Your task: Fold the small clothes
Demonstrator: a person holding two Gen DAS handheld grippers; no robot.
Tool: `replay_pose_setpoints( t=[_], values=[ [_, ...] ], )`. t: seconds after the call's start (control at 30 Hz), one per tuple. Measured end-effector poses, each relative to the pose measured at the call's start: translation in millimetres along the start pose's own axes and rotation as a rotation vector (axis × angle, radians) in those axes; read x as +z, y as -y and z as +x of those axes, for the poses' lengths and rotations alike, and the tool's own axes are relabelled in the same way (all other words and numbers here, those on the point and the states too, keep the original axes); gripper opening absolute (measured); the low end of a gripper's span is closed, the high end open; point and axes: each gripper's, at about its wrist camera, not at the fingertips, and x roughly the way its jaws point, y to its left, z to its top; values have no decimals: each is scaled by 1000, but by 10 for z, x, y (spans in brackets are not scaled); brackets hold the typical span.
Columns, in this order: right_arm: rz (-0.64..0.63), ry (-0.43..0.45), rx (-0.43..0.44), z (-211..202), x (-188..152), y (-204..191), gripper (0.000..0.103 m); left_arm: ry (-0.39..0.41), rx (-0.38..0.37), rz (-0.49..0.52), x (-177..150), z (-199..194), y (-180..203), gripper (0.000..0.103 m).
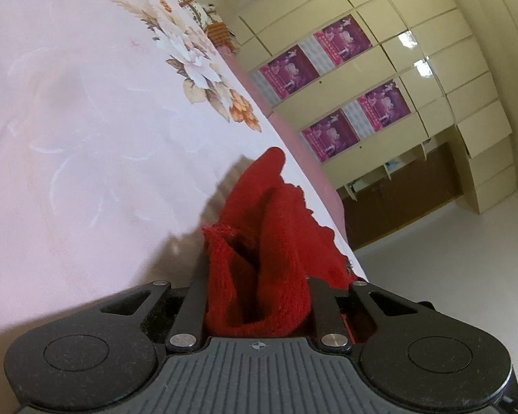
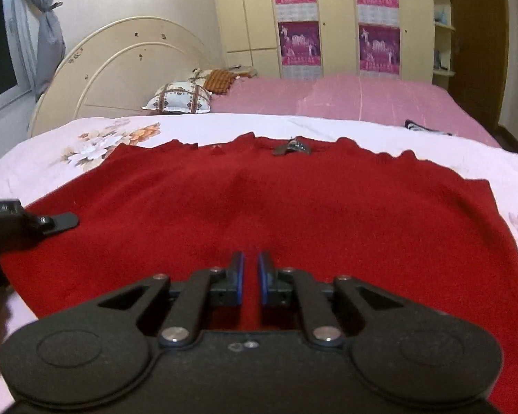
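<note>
A red knitted garment lies spread flat on the floral bedsheet. A small dark tag or clip sits near its far scalloped edge. My right gripper hovers low over the near middle of the garment, its blue-padded fingers a small gap apart with nothing between them. My left gripper is shut on a bunched part of the red garment, which fills the space between its fingers and hides the pads. The left gripper also shows at the left edge of the right wrist view, at the garment's left side.
The bed has a pink blanket behind the white sheet, pillows by the cream headboard, and a dark item at the far right. A wardrobe with purple posters stands behind. The bed edge drops to the floor.
</note>
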Motion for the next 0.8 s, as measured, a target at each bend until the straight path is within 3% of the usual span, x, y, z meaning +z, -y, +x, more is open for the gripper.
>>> replay_pose_setpoints(
  t=[0.13, 0.27, 0.33, 0.4, 0.43, 0.47, 0.53, 0.6, 0.7, 0.73, 0.77, 0.8],
  values=[
    [8, -5, -9, 15, 15, 20, 7, 9, -53, 40, 45, -102, 211, 16],
    [60, -21, -11, 77, 53, 17, 6, -16, -164, 131, 107, -115, 782, 16],
    [113, -26, 4, 100, 65, 51, 6, -53, -218, 188, 90, -61, 1128, 16],
    [252, -38, 59, 50, 97, 237, 6, -97, -234, 270, -7, 27, 1480, 16],
    [354, -19, 83, -28, 96, 392, 6, -120, -240, 303, -82, 86, 1620, 16],
    [463, 34, 94, -167, 61, 584, 17, -156, -238, 343, -199, 185, 1769, 16],
    [644, 125, 94, -517, -69, 1025, 22, -224, -225, 423, -480, 377, 1996, 16],
    [729, 157, 117, -768, -190, 1345, 23, -313, -192, 477, -806, 603, 2142, 16],
    [845, 144, 136, -1043, -379, 1749, 38, -452, -115, 559, -1325, 919, 2205, 18],
    [874, 152, 138, -1126, -441, 1842, 54, -455, -137, 561, -1414, 929, 2189, 30],
    [895, 163, 141, -1190, -490, 1902, 69, -461, -190, 521, -1428, 915, 2155, 52],
    [915, 173, 159, -1248, -541, 1954, 72, -485, -233, 464, -1388, 910, 2127, 61]
  ],
)
